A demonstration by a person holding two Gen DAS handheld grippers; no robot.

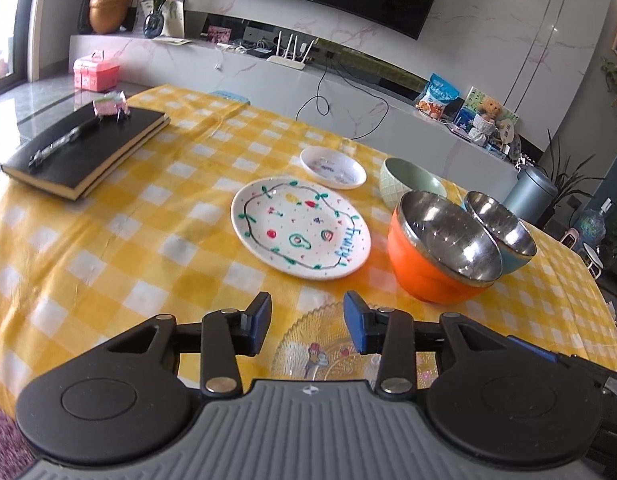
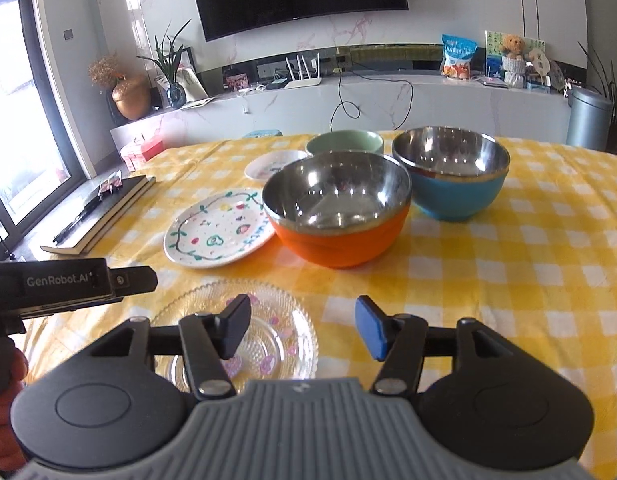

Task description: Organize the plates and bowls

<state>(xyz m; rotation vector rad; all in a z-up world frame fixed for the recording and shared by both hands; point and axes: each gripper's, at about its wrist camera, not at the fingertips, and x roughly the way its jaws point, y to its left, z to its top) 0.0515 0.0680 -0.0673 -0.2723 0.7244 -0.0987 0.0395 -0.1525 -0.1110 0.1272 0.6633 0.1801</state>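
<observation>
Both grippers — left gripper (image 1: 306, 322) and right gripper (image 2: 302, 328) — hang open and empty above the embossed glass plate (image 2: 268, 300) on the yellow-checked table (image 2: 508, 280). Beyond stand a hand-painted ceramic plate (image 1: 300, 228) and steel-lined orange bowl (image 2: 336, 216) — the left unit reads "GenRobot.AI".

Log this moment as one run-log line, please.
left gripper: open, empty | right gripper: open, empty | glass plate: on table, released | orange bowl, painted plate: untouched
</observation>
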